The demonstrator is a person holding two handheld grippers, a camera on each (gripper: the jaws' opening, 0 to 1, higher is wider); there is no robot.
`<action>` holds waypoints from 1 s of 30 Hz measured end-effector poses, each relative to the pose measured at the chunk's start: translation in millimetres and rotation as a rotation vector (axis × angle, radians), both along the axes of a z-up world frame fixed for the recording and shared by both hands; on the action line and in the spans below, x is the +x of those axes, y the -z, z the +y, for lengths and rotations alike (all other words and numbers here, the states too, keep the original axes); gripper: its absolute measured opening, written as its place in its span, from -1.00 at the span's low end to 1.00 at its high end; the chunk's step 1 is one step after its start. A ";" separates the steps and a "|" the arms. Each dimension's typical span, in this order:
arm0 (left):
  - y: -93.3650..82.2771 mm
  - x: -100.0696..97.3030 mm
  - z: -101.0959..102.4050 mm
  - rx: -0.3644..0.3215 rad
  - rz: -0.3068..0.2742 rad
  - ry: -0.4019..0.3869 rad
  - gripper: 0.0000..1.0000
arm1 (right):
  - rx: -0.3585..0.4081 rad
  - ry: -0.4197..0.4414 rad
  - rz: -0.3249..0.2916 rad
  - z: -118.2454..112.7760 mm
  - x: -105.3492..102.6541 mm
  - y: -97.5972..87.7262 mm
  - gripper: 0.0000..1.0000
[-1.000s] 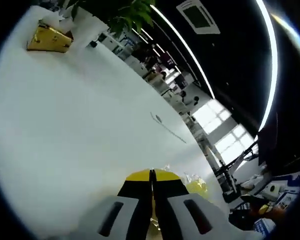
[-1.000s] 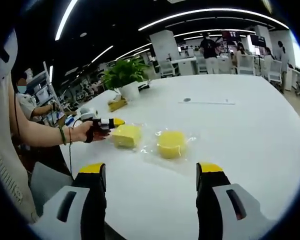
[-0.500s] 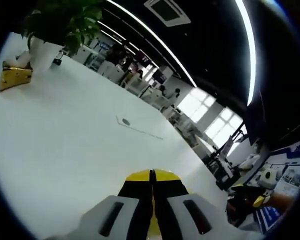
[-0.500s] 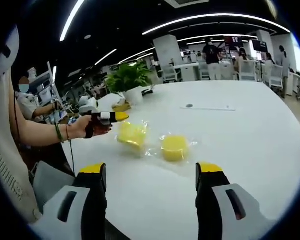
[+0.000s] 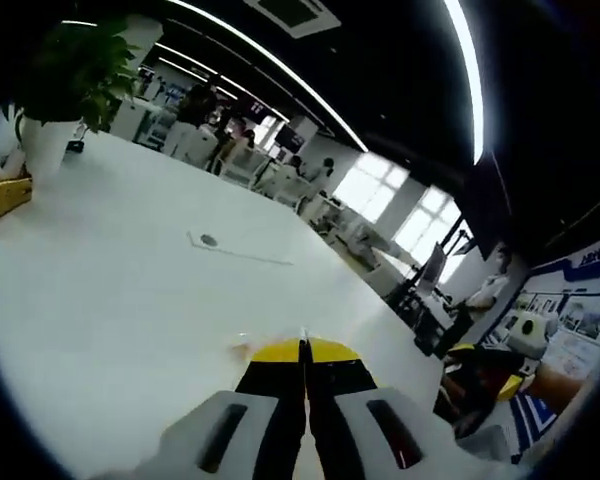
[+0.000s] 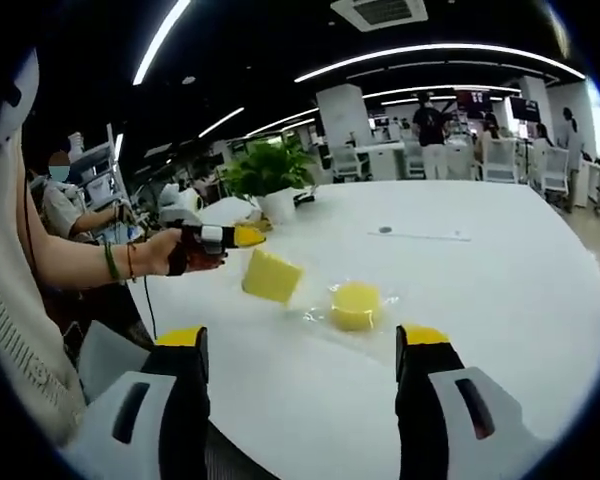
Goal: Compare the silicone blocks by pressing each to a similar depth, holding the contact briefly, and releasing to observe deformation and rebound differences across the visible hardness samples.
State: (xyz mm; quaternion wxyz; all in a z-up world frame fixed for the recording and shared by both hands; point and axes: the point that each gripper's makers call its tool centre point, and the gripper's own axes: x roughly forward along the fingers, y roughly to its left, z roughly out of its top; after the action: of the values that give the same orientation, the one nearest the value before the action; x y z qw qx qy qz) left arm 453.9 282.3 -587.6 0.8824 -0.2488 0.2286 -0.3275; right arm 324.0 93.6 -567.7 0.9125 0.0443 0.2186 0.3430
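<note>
A square yellow silicone block (image 6: 272,276) is tipped up on one corner above the white table (image 6: 500,260). Its upper corner sits right under the yellow tips of my left gripper (image 6: 248,236), held by a person's hand (image 6: 180,250). That gripper's jaws (image 5: 302,350) are pressed together, apparently on the block's clear wrap. A round yellow block (image 6: 356,305) lies flat in crinkled clear film to the right. My right gripper (image 6: 302,345) stays open near the table's front edge, short of both blocks.
A potted plant (image 6: 275,185) in a white pot stands at the back of the table, with a yellow box (image 5: 0,198) beside it. A thin strip and a small disc (image 6: 420,234) lie farther back. People and desks fill the office behind.
The square block went from lying flat to tipped up and raised, along with the left gripper's tip. The left view swung right, away from the plant. The right gripper stayed open.
</note>
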 end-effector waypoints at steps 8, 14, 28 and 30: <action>-38.9 -20.3 -11.8 0.035 -0.071 0.056 -1.00 | 0.012 -0.022 -0.049 7.1 -6.6 -20.7 0.46; -65.7 -40.2 -23.3 0.094 -0.133 0.148 -1.00 | -0.007 -0.063 -0.100 17.3 -2.3 -34.7 0.57; -95.1 -80.7 -48.5 0.195 -0.241 0.356 -1.00 | -0.154 -0.344 -0.164 68.9 8.1 -55.0 0.65; -94.3 -86.2 -53.2 0.208 -0.245 0.385 -1.00 | -0.179 -0.381 -0.198 77.8 11.9 -57.1 0.63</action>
State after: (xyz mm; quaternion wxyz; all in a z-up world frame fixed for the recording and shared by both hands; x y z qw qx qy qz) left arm 367.7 229.1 -493.3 0.8457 -0.0670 0.1958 -0.4919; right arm 335.9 171.4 -510.6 0.8485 -0.1128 0.1620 0.4909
